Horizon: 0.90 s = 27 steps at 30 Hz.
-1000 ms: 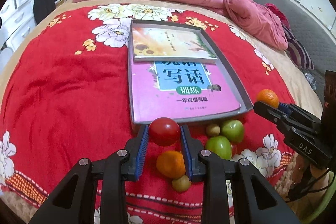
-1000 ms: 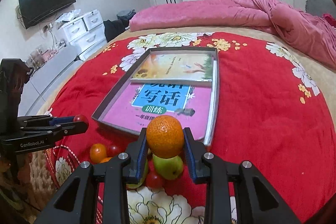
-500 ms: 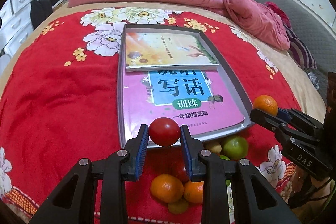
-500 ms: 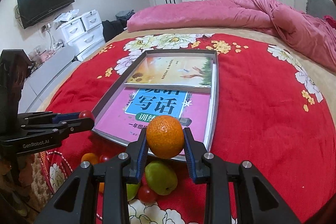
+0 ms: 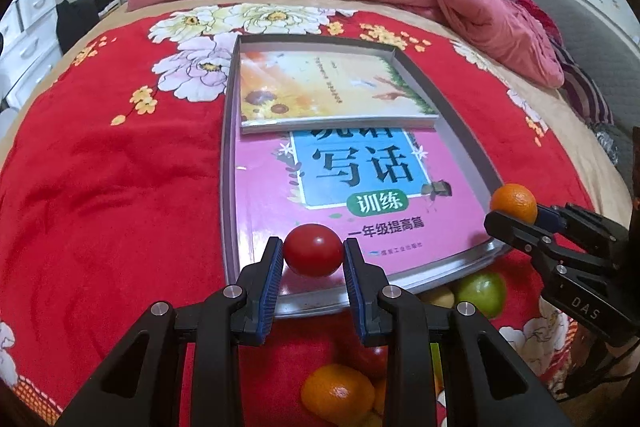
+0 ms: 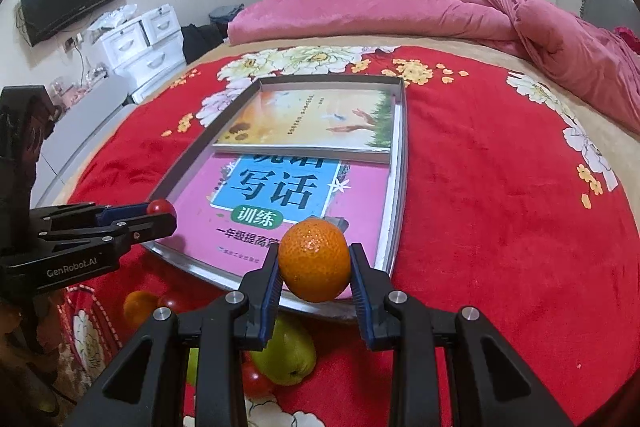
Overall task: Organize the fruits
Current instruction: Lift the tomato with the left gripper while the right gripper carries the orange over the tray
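Two claws, each loaded. Left claw (image 5: 313, 255) clamped on a red tomato (image 5: 313, 249), held over the near edge of the grey tray (image 5: 227, 163). Right claw (image 6: 314, 263) clamped on an orange (image 6: 314, 259), held over the tray's near right corner. Tray lies on the bed's red floral blanket (image 5: 112, 187) and carries a pink workbook (image 5: 360, 195) with a smaller yellow book (image 5: 328, 91) on top. Loose fruit on the blanket just before the tray: green apple (image 6: 288, 355), another orange (image 5: 338, 393), small tomatoes (image 6: 256, 381).
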Motion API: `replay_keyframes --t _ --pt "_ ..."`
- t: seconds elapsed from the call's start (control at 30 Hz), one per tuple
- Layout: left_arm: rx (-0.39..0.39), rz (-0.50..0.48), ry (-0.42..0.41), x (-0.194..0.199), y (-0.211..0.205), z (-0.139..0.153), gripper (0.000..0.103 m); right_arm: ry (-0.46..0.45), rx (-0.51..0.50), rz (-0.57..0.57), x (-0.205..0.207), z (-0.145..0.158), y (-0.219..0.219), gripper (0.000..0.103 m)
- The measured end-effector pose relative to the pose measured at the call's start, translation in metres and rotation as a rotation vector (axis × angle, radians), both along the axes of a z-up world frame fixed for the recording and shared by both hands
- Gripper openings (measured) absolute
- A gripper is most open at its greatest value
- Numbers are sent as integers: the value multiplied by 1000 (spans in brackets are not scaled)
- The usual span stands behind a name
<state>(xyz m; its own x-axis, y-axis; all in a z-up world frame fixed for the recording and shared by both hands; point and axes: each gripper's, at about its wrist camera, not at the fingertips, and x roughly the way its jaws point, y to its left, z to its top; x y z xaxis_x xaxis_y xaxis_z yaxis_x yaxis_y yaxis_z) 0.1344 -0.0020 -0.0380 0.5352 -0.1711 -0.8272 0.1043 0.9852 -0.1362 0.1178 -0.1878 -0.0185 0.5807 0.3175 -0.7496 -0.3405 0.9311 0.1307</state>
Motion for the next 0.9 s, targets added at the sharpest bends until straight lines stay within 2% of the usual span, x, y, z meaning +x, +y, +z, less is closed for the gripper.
replay_keyframes --t 0.37,0.9 --pt "13 -11 18 1 -1 -9 31 45 -72 12 9 -21 9 32" --pt "10 -13 16 1 -1 -9 31 65 -33 11 12 -23 5 33"
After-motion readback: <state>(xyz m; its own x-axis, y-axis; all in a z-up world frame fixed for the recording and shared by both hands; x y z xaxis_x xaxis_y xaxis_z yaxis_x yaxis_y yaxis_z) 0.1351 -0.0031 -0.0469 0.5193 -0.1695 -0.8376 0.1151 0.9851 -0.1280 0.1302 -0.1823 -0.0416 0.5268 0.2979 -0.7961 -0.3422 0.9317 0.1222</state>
